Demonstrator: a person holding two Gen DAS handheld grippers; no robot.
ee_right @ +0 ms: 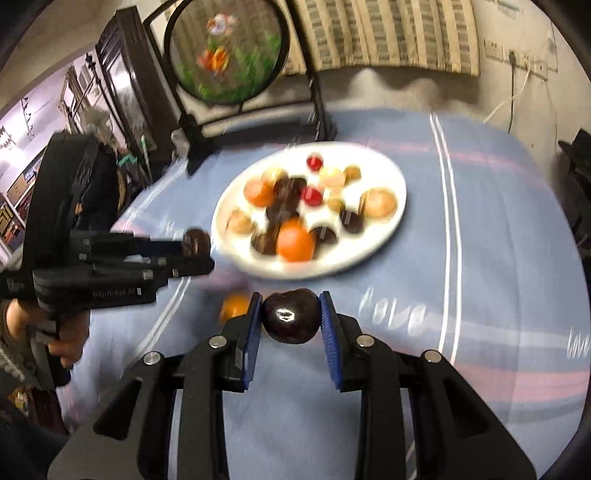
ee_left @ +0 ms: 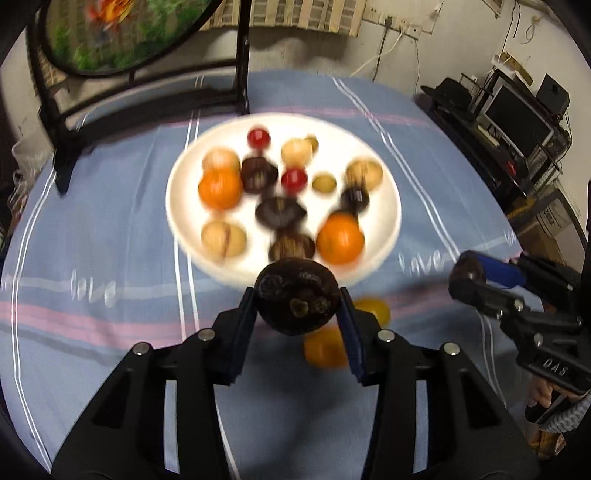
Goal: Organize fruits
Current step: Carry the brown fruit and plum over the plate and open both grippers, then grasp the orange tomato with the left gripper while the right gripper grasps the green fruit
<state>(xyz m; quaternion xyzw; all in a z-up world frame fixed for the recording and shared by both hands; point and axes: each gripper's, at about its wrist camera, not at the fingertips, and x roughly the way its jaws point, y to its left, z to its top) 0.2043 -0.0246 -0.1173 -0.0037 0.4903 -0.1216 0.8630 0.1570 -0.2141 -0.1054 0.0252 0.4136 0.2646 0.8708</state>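
A white plate sits mid-table holding several fruits: oranges, red ones, tan ones and dark brown ones. It also shows in the right wrist view. My left gripper is shut on a dark brown fruit just before the plate's near rim. My right gripper is shut on a dark glossy fruit and appears at the right of the left wrist view. The left gripper shows in the right wrist view beside the plate's left rim. An orange fruit lies on the cloth under the left gripper.
A blue striped tablecloth covers the round table. A round painted screen on a black stand stands behind the plate. A second orange fruit lies on the cloth. Shelves with electronics stand to the right.
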